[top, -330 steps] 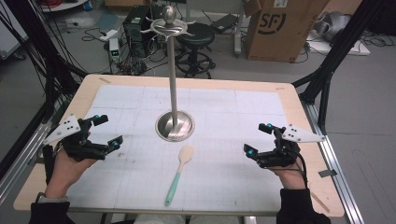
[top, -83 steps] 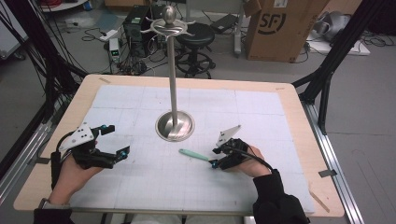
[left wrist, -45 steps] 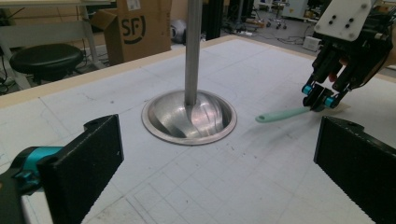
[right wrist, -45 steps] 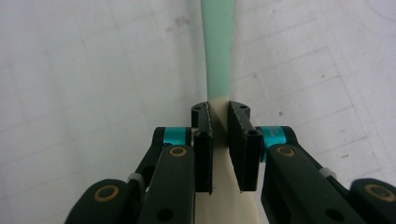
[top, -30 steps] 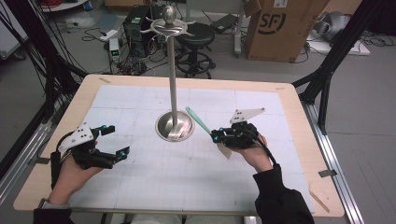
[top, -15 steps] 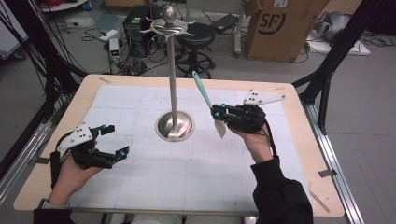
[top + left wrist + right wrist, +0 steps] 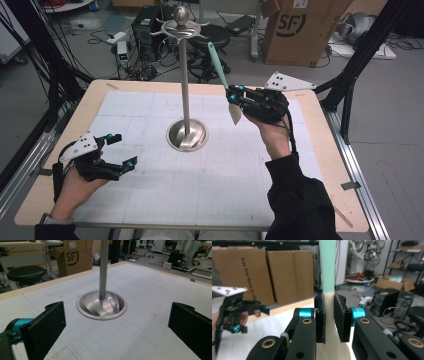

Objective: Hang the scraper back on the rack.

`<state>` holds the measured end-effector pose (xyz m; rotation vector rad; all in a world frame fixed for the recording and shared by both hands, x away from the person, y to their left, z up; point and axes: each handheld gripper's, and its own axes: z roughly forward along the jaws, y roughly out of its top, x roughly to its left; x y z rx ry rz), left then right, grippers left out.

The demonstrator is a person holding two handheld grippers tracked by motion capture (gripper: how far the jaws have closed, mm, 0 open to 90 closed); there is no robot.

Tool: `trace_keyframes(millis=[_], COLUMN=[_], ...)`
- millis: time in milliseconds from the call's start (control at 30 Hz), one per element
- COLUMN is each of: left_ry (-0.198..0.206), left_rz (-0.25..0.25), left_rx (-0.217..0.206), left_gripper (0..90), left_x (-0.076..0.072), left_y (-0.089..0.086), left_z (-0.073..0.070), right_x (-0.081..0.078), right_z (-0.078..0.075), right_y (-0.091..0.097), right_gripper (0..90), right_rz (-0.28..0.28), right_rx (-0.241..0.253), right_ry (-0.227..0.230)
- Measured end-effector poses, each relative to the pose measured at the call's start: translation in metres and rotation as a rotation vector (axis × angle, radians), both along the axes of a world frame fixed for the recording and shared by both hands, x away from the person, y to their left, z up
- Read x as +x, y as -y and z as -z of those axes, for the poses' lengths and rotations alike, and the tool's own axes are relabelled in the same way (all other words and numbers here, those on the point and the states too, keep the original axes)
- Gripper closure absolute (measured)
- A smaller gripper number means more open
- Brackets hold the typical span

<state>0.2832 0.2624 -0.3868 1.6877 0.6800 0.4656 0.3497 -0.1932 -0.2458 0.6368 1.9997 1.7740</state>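
Note:
A spoon with a mint-green handle [image 7: 218, 57] and a pale wooden bowl [image 7: 234, 114] is held nearly upright in the air, handle up. My right gripper [image 7: 233, 97] is shut on it where handle meets bowl, to the right of the metal stand's pole [image 7: 185, 85]. In the right gripper view the pads [image 7: 321, 315] press the spoon [image 7: 327, 267] from both sides. The stand has a round base [image 7: 187, 136] and hooks at its top [image 7: 180, 27]. My left gripper [image 7: 121, 150] rests open at the table's near left; its view faces the stand's base [image 7: 101, 305].
A white gridded mat [image 7: 150, 175] covers the wooden table [image 7: 90, 100]. Behind the table are a cardboard box [image 7: 300, 27], a black stool [image 7: 210, 37] and cables on the floor. Black frame posts [image 7: 350, 75] flank the table.
My right gripper has risen with the spoon, from just above the mat beside the stand's base to mid-pole height, and the spoon has tipped more upright. The left gripper has kept still.

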Motion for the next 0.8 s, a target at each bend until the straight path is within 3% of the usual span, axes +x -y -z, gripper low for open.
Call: trace_keyframes(millis=[200,367,800], left_ry=[-0.002,-0.004,-0.001], left_rz=[0.004,0.002,-0.007], left_rx=[0.006,0.001,-0.005], left_gripper=[1.9,1.9,1.9], left_x=[0.000,0.000,-0.001], left_y=[0.002,0.001,-0.002], left_z=[0.001,0.002,0.001], right_x=[-0.001,0.000,0.010], right_z=[-0.002,-0.005,-0.003], right_y=[-0.004,-0.006,-0.023], right_gripper=[80.9,80.9,80.9], right_rz=[0.045,0.062,0.084], right_rx=[-0.001,0.010,-0.029], right_ry=[0.038,0.037,0.016])
